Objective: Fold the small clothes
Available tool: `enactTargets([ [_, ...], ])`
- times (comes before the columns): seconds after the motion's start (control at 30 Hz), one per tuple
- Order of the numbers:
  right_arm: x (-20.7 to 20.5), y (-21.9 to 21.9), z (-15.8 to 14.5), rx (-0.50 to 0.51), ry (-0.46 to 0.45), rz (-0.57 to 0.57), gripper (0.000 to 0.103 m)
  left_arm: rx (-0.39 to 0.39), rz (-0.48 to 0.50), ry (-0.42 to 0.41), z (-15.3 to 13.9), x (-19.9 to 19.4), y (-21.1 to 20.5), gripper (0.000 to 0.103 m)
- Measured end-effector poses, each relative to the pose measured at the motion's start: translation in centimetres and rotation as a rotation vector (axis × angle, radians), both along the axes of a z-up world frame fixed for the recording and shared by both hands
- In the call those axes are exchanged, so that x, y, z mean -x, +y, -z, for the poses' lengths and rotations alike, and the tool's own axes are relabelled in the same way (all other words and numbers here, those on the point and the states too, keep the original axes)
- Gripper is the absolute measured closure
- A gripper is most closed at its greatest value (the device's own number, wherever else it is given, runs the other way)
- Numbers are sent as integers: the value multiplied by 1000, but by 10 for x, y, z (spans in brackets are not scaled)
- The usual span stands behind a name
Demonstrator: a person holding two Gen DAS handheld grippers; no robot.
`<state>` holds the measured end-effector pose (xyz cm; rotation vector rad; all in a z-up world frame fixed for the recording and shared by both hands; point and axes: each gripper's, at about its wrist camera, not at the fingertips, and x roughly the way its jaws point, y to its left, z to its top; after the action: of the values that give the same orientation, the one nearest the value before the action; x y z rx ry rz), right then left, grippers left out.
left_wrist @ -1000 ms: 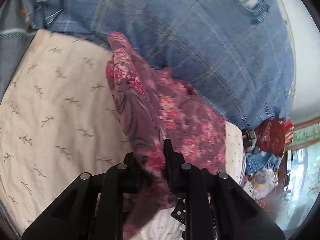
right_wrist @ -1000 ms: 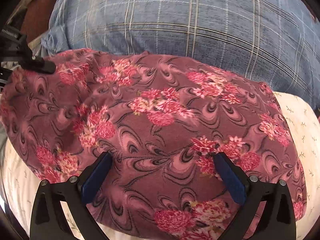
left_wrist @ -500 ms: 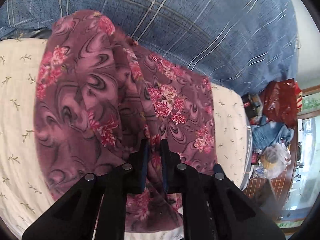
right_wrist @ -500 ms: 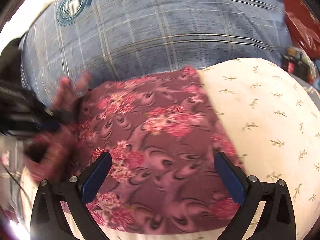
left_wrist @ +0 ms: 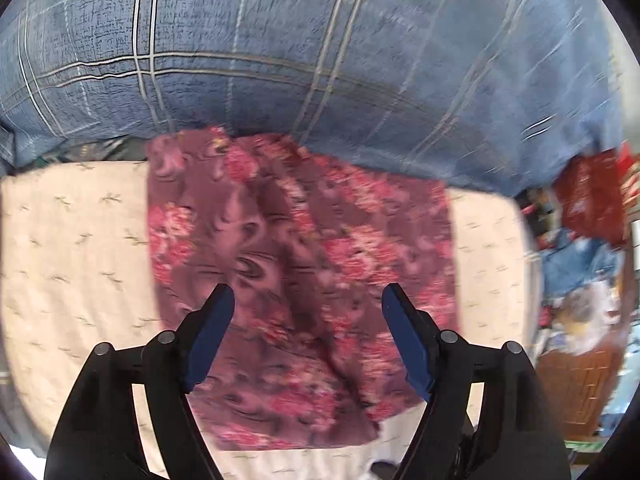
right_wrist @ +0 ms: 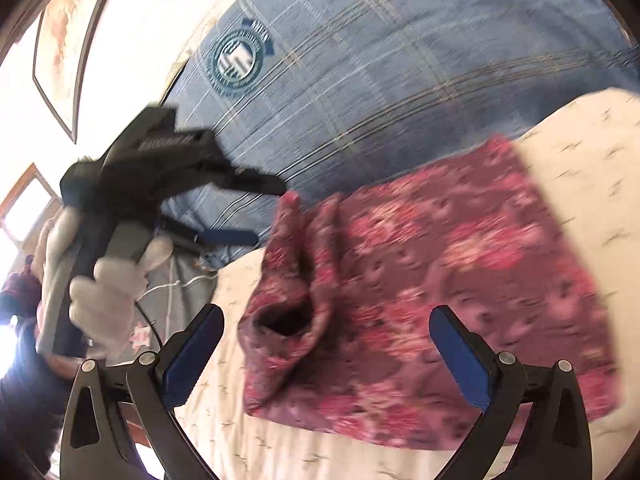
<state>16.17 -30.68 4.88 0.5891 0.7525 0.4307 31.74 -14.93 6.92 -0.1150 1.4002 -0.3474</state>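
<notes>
Released, floral garment [left_wrist: 304, 264] lies below left gripper's [left_wrist: 308, 312] opening jaws.

Garment [left_wrist: 304, 280] lies on sheet [left_wrist: 80, 248], its far edge vs. quilt [left_wrist: 320, 60] behind — clutter [left_wrist: 580, 248] off to sheet's right.

Motion blur smears the floral garment [left_wrist: 304, 264] print in both views. The blue checked pillow [left_wrist: 320, 60] is cut off by the frame edge. Clutter [left_wrist: 580, 248] beside the bed is too blurred to identify.
</notes>
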Motion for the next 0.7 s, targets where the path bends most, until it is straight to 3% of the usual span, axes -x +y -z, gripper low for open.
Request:
enactTargets([
  [0.1,-10,21,12,-51,27,-60,0,-124,16,55,14,-10,-10,27],
  [0.23,-17,49,19,-38,23,-103,3,-259,58,52,28,-16,-35,27],
  [0.3,-19,56,24,-53,25,-95,17,-309,75,43,36,-19,-46,27],
  [0.37,-23,60,36,-91,58,-103,52,-364,86,43,47,-21,-54,27],
  [0.4,-27,62,43,-108,83,-105,59,-390,95,45,53,-21,-56,29],
  [0.47,-30,62,52,-131,101,-97,85,-440,115,36,62,-18,-60,59],
  [0.5,-30,61,54,-146,103,-91,88,-450,131,28,64,-15,-60,74],
  [0.6,-26,55,49,-217,73,-73,97,-402,123,-18,54,-8,-54,90],
  [0.7,-18,46,36,-267,28,-48,98,-334,95,-56,33,-1,-50,94],
])
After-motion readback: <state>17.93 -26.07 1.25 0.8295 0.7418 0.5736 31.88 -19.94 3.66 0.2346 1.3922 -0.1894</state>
